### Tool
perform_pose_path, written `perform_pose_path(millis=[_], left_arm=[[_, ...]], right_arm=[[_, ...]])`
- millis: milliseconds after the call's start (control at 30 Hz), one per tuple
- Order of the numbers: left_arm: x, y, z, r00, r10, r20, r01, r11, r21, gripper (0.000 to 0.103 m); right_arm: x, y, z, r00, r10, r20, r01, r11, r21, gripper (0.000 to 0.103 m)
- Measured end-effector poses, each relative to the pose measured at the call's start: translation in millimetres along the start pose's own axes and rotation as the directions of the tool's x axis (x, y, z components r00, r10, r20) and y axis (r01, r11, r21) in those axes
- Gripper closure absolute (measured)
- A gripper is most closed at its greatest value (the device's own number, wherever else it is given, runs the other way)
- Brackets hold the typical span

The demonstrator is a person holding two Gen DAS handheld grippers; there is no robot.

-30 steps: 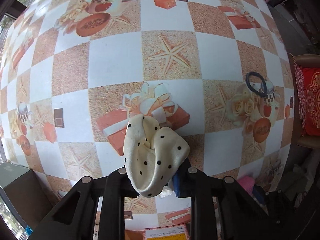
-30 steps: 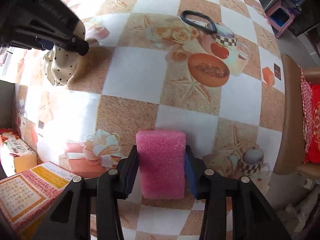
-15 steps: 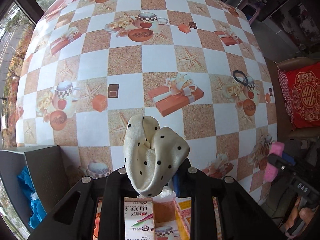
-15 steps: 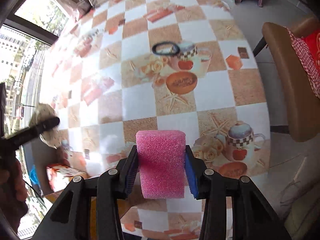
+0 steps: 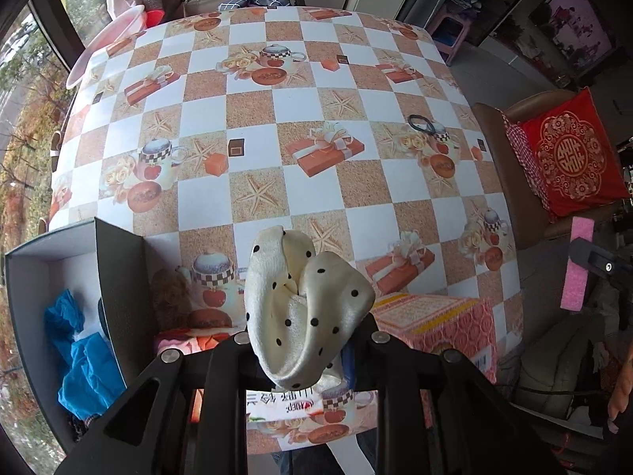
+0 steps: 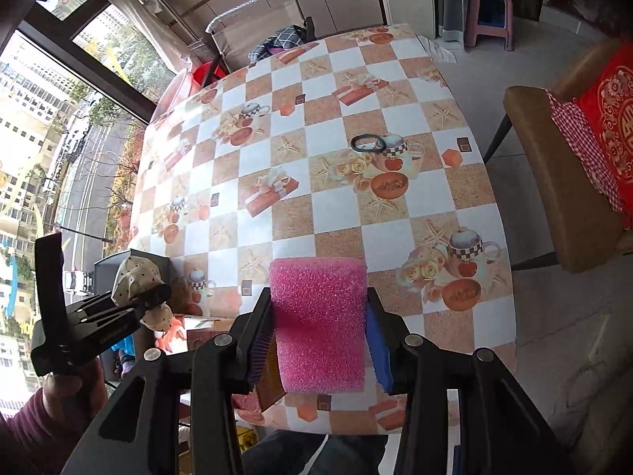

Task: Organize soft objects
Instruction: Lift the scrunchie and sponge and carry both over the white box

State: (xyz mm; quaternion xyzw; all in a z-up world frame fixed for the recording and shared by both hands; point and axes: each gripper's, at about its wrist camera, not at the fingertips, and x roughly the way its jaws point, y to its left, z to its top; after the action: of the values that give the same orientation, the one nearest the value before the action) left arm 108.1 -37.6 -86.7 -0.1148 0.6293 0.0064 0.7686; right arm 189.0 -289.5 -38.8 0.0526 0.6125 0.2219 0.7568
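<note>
My left gripper (image 5: 300,340) is shut on a cream polka-dot scrunchie (image 5: 304,301) and holds it high above the near edge of the table; it also shows at the left of the right wrist view (image 6: 136,281). My right gripper (image 6: 318,328) is shut on a pink sponge (image 6: 320,316), also raised above the table's near edge; the sponge shows at the right of the left wrist view (image 5: 577,265). A black hair tie (image 5: 421,122) lies on the checked tablecloth (image 5: 253,111) at the right; it also shows in the right wrist view (image 6: 368,143).
An open dark box (image 5: 35,289) with blue cloth (image 5: 85,368) inside stands at the near left. A red patterned carton (image 5: 439,324) and other packets lie below the grippers. A chair with a red cushion (image 5: 569,150) stands to the right. A pink basin (image 5: 107,43) sits at the far left.
Both grippers have risen and pulled back toward the near edge, each still holding its object. The box with blue cloth has come more fully into the left wrist view.
</note>
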Motion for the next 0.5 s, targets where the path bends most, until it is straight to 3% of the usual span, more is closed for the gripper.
perform_pose_path(millis=[233,500], left_arm=[[-18,7,-47,1.0,-0.015,0.001,0.015,0.999,0.031,0.078],[-45,21,-82,0.999,-0.016,0.047,0.015,1.0,0.025,0.078]], right_arm=[[-19,39,-26,1.0,0.016,0.017,-0.015,0.999,-0.038,0.058],[-6,89,-50,0.998,0.054,-0.027,-0.057,0.993,-0.108,0.058]])
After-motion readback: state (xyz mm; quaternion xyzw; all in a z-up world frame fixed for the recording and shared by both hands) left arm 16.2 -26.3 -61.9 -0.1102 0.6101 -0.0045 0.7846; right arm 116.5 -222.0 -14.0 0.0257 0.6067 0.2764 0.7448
